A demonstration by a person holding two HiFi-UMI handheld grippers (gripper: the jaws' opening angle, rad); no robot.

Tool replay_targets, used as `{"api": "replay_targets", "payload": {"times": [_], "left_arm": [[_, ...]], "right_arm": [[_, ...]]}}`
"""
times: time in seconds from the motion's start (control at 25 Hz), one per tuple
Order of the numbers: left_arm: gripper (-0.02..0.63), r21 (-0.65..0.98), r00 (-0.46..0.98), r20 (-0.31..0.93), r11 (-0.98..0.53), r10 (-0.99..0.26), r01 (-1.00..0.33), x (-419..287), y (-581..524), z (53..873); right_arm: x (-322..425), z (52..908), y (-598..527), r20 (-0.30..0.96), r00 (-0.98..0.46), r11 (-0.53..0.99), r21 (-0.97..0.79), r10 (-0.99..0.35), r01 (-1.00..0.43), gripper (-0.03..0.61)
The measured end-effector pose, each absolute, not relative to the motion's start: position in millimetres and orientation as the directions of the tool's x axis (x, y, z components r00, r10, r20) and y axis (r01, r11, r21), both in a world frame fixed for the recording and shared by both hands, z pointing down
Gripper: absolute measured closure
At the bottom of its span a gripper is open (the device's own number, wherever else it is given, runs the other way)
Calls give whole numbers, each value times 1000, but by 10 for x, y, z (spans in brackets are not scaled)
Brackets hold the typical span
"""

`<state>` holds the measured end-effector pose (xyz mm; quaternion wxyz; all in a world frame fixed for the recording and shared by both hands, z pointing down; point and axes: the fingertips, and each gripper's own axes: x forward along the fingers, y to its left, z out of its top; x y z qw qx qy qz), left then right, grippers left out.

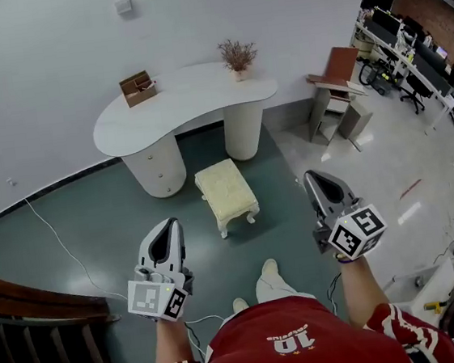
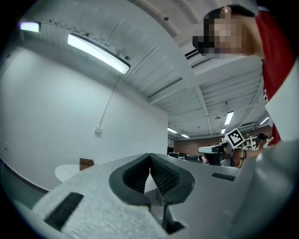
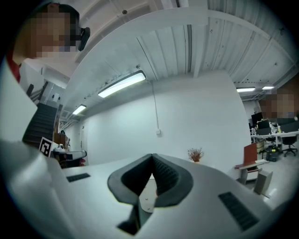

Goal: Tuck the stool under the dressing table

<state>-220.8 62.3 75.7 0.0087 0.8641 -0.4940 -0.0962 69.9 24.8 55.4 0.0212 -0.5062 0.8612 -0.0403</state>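
Observation:
A cream padded stool (image 1: 227,193) with curved legs stands on the dark green floor, just in front of the white kidney-shaped dressing table (image 1: 178,106). My left gripper (image 1: 168,225) hovers left of the stool and nearer to me, shut and empty. To the right of the stool my right gripper (image 1: 314,176) is shut too, with nothing in it. Both are held apart from the stool. In the left gripper view the shut jaws (image 2: 150,155) point at the white wall; the right gripper view shows its own jaws (image 3: 152,157) closed, tips together.
On the table sit a brown wooden box (image 1: 138,88) and a small pot of dried flowers (image 1: 238,56). A brown chair (image 1: 336,83) stands at the right. A dark wooden stair rail (image 1: 31,321) is at the lower left. A white cable (image 1: 59,240) runs along the floor.

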Motion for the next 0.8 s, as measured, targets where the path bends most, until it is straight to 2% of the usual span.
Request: {"api": "replay_targets", "payload": {"times": [0.04,0.08,0.12,0.52,0.56,0.6,0.8], "left_arm": [[612,124,478,-153,-496,-865,-859,-2203,573,779],[578,133,466,-151,-485,-872,-864,-2189,523,779],[571,132,461,-150,-479,-875,-868,-2168,472,765],[571,60,399,-171,-414,-901,-908,-1852,-260,466],[561,53,394,-173,-408,-903,-912,-1795,-353,424],[528,48,392,-175,-406,-903,-913,-1728,-445,388],[260,48,395,-164,-407,-904,-912,-1431,-848,368]], "right_arm": [[727,572,201,5,-488,486,-92,-873,-869,574],[749,573,134,1,-491,489,-94,-871,-867,574],[762,565,47,-7,-496,494,-99,-868,-864,574],[888,293,-934,-115,-577,586,-70,-808,-807,566],[910,269,-1020,-119,-596,605,-64,-794,-794,474],[936,256,-1110,-120,-614,623,-61,-780,-780,419],[1099,279,-1539,-120,-660,671,-102,-741,-735,192]]}}
